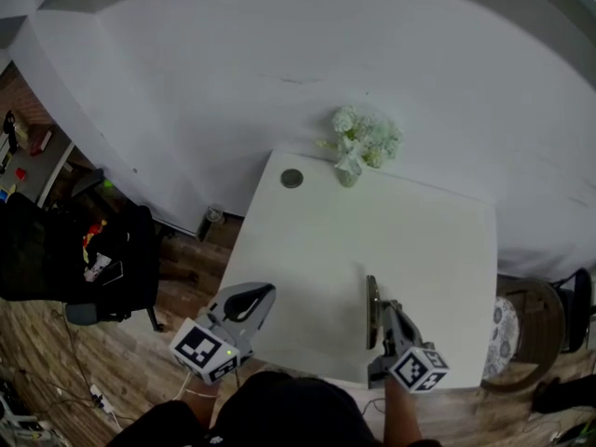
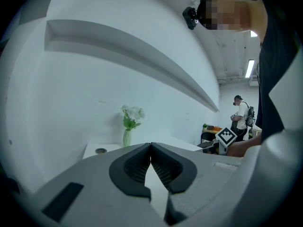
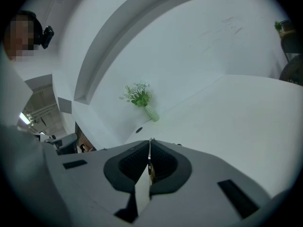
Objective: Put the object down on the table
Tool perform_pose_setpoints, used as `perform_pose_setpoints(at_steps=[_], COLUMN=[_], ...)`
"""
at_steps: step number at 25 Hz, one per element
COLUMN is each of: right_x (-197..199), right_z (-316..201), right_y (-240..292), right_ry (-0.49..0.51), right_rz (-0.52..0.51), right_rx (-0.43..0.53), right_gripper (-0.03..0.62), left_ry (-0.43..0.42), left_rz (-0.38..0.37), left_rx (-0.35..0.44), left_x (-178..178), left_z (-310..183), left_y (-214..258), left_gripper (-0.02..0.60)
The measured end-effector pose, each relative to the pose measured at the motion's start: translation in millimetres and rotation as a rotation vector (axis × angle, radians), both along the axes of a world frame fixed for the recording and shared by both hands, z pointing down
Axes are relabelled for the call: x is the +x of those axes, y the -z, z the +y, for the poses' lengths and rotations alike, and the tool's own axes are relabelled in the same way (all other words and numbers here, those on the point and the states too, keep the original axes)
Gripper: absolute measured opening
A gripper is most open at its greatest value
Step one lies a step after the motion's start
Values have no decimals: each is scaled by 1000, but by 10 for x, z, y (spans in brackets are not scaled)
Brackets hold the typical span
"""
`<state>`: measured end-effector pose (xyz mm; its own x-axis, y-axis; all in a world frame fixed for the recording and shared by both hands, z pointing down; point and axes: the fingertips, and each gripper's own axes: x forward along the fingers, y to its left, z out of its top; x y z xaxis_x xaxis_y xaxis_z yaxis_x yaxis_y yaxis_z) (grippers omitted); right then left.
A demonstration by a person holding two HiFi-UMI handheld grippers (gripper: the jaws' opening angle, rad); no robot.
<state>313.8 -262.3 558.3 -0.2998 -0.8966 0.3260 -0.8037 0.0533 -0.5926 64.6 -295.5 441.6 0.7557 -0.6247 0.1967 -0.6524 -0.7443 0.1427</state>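
My right gripper [image 1: 383, 307] hangs over the near edge of the white table [image 1: 428, 240], shut on a thin flat object [image 1: 372, 311] that stands on edge and looks like a dark strip from above. In the right gripper view only a narrow metallic sliver of that object [image 3: 150, 163] shows, pinched between the closed pads of the right gripper [image 3: 150, 144]. My left gripper [image 1: 262, 295] sits at the table's near left corner. Its jaws meet at the tips with nothing between them, as the left gripper view shows [image 2: 151, 146].
A vase of white flowers [image 1: 359, 143] stands at the table's far edge against the wall, with a small round dark disc [image 1: 291, 178] to its left. A black chair [image 1: 88, 259] stands left of the table and a round seat [image 1: 526, 319] on the right. A person [image 2: 243, 115] stands far off.
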Motion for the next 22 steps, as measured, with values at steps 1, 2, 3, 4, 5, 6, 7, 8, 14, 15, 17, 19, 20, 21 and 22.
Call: perform_pose_setpoints(at_steps=[1,2,3,4,5,6,7,8,14,15,17,19,20,21,22], right_x=[-1,-1,-3,-5,-7,-11,-16,-21,-54,-61,-72,-79,-82,-84,-87], right_z=[-9,-18,-25,-26,-24,-21,-18,-17,-35,-39,-46,-49,-50,-49,-47], right_y=[-29,-57,-84,-110,-139,-169,-198,-224,-291,-303,-334,-368,-386,-407,-431], right_ry=[1,3,3,4,6,11,17,24,49,54,62,67,69,71,73], right_rz=[1,1,2,3,4,5,8,14,22,27,34,41,45,47,48], right_rx=[-8,-17,-26,-34,-41,-47,-53,-59,-90,-94,-103,-113,-118,-124,-132], right_gripper=[2,1,0,1,2,1,1,2,1,2,2,2,2,1,2], left_ry=[3,5,5,5,6,8,10,12,18,20,25,27,28,29,31], left_rz=[0,0,0,1,2,3,4,3,-4,-5,-6,-8,-9,-8,-7], left_rx=[-3,-5,-7,-8,-9,-10,-10,-10,-17,-19,-20,-22,-22,-22,-21], left_x=[-4,-6,-6,-6,-9,-14,-22,-29,-52,-62,-80,-94,-101,-108,-114], left_z=[-10,-21,-30,-35,-38,-41,-44,-48,-57,-57,-62,-66,-70,-74,-79], left_y=[-9,-15,-20,-22,-23,-24,-26,-29,-57,-61,-67,-75,-77,-76,-73], left_gripper=[-2,-2,-2,-2,-2,-2,-2,-2,-2,-2,-2,-2,-2,-2,-2])
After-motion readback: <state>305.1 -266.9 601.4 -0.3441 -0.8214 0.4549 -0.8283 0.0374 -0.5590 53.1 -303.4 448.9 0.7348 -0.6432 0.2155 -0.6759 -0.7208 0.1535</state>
